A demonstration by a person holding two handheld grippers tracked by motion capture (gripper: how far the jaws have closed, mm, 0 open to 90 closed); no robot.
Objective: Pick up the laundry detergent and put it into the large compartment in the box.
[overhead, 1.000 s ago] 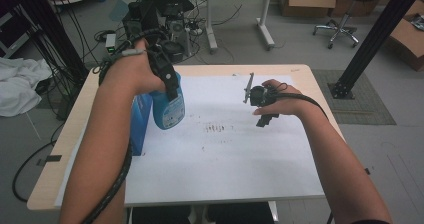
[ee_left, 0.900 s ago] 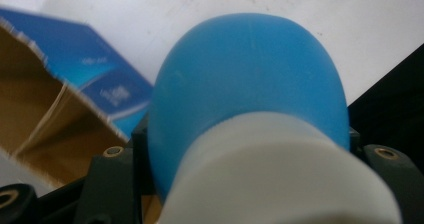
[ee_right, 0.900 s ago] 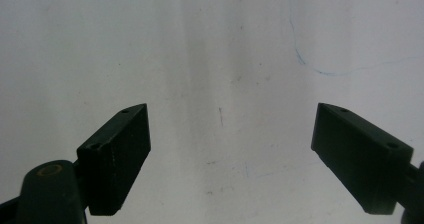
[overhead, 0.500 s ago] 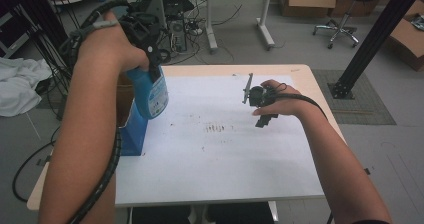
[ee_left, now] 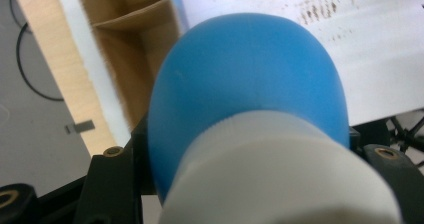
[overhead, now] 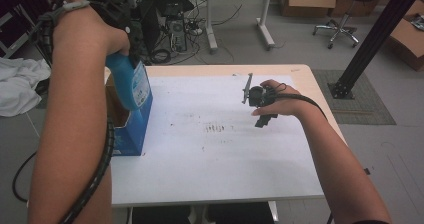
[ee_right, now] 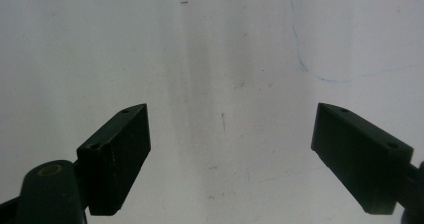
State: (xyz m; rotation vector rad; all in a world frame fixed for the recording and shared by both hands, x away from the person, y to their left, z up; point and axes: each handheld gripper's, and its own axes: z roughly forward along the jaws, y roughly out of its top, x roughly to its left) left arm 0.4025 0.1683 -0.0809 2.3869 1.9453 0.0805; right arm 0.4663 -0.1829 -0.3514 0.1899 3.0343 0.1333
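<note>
At the upper left of the high view, my left gripper [overhead: 117, 31] is clenched on a blue bottle [overhead: 131, 84], which I hold lifted above an open blue carton [overhead: 131, 136] standing at the left edge of the table [overhead: 295, 74]. The bottle hangs upright, its lower part just above or within the carton's open top; I cannot tell whether it touches the cardboard. In the left gripper view the bottle's rounded blue body [ee_left: 247, 79] and pale cap [ee_left: 280, 174] sit close to the lens between my black jaws, with the carton's brown cardboard partitions [ee_left: 132, 21] showing behind at the upper left of the frame.

Right of centre in the high view, my right gripper [overhead: 250, 91] rests low over the white sheet [overhead: 215, 169] that covers the tabletop, well apart from the bottle and carton. Its jaws stand wide and released, as the right gripper view shows, with nothing but the marked white sheet [ee_right: 225, 59] between them. A patch of dark smudges [overhead: 216, 129] lies on the sheet near the middle of the high view, between my two forearms.
</note>
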